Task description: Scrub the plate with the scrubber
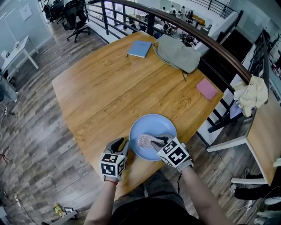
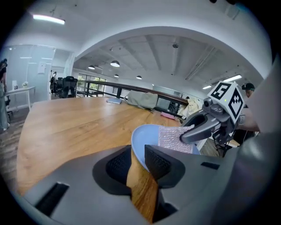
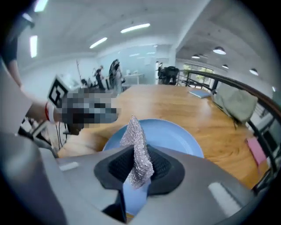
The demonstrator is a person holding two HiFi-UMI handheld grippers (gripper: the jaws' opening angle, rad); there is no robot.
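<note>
Right gripper (image 3: 138, 166) is pinching the mesh scrubber (image 3: 134, 136) over the blue plate (image 1: 154, 124). Left gripper (image 2: 138, 163), jaws slightly apart, is straddling the plate's near rim by the wooden table (image 1: 109, 88) edge, open tabletop lying beyond.

Seen from the head view, the right gripper (image 1: 161, 141) and its marker cube (image 1: 174, 154) cover the near right rim of the blue plate (image 1: 149, 125) and one end of the silver mesh scrubber (image 1: 147, 140). The left gripper (image 1: 120, 145) shows mostly its cube and housing there, with its jaws tucked underneath. In the left gripper view, that gripper's own body hides the plate's near side. In the right gripper view, the scrubber's lower end disappears between the jaws. The person's forearms (image 1: 194, 189) run off the bottom edge. A flat pink item (image 1: 207, 89) on the worktop (image 1: 101, 88) is too small to identify, as are the figures (image 1: 172, 9) beyond the railing (image 1: 202, 36).
</note>
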